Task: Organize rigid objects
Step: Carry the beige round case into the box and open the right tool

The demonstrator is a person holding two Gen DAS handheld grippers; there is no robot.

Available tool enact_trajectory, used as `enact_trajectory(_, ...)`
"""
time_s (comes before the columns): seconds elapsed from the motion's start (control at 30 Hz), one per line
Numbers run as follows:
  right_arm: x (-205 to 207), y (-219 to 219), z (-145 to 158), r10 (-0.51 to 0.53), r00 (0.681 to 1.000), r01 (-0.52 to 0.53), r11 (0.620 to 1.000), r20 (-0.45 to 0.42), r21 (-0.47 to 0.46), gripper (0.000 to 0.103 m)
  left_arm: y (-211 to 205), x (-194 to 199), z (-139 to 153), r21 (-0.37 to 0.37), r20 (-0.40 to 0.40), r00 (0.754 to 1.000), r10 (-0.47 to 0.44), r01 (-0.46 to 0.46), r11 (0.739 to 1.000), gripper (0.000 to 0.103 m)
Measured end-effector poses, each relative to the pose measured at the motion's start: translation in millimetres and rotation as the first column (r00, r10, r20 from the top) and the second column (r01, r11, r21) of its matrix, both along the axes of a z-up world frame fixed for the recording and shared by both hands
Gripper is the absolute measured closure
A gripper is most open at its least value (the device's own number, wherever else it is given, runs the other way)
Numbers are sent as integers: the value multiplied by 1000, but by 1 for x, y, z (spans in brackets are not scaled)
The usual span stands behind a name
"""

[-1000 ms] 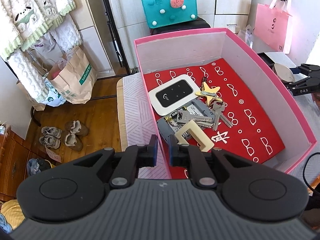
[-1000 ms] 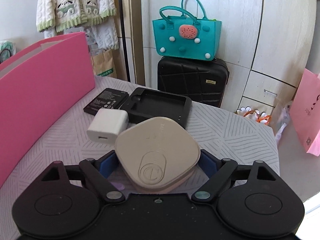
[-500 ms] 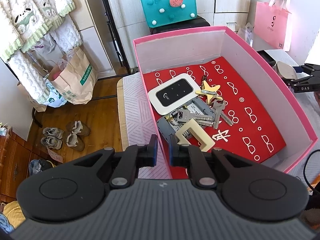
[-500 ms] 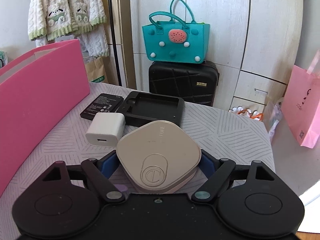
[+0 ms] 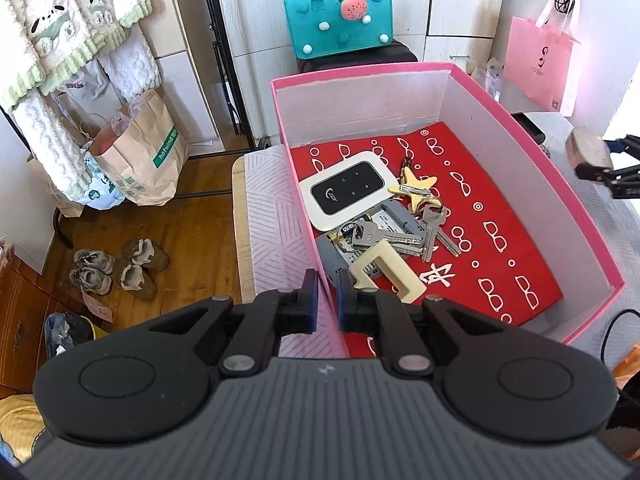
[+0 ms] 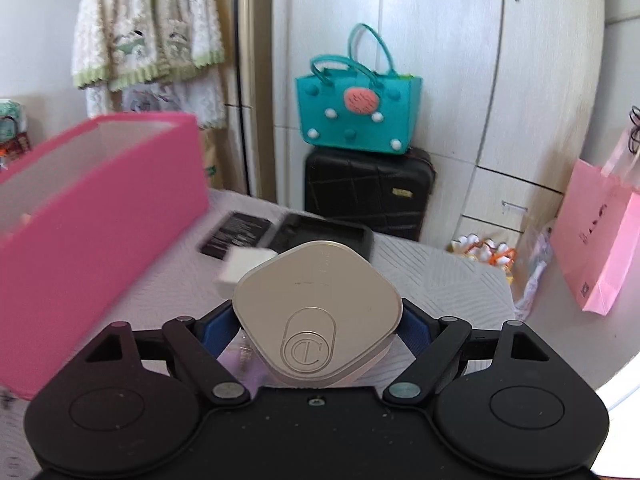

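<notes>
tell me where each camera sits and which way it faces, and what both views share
Left wrist: on the left gripper, angled down into the pink box, its shut fingers astride the near wall; keys lie inside.
Right wrist: on the right gripper, facing the wardrobe across the table, fingers clamping a beige case.
Shared: the box, teal bag, and the case at the left view's right edge.

The beige case (image 6: 318, 312) hides part of the blurred white charger (image 6: 240, 266).
</notes>
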State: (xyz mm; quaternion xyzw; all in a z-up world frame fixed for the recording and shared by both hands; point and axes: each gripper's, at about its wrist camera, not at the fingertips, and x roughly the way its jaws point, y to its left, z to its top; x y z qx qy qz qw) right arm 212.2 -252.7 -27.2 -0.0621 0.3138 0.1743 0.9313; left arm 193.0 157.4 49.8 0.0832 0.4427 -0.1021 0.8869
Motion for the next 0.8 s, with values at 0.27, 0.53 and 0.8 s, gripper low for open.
enact_trajectory(0.27, -42, 38, 61, 141, 988, -142, 990, 68, 19, 17, -5, -2, -2, 41, 11, 999, -38, 38, 998, 95)
enact_trajectory(0.53, -73, 86, 85, 274, 945, -286, 957, 178, 42, 17, -8, -4, -2, 66, 16, 998, -68, 67, 996, 94)
enact_trajectory(0.8, -43, 148, 89, 469, 871, -452, 882, 147, -134, 17, -9, -9, -3, 90, 43, 995, -92, 87, 992, 94)
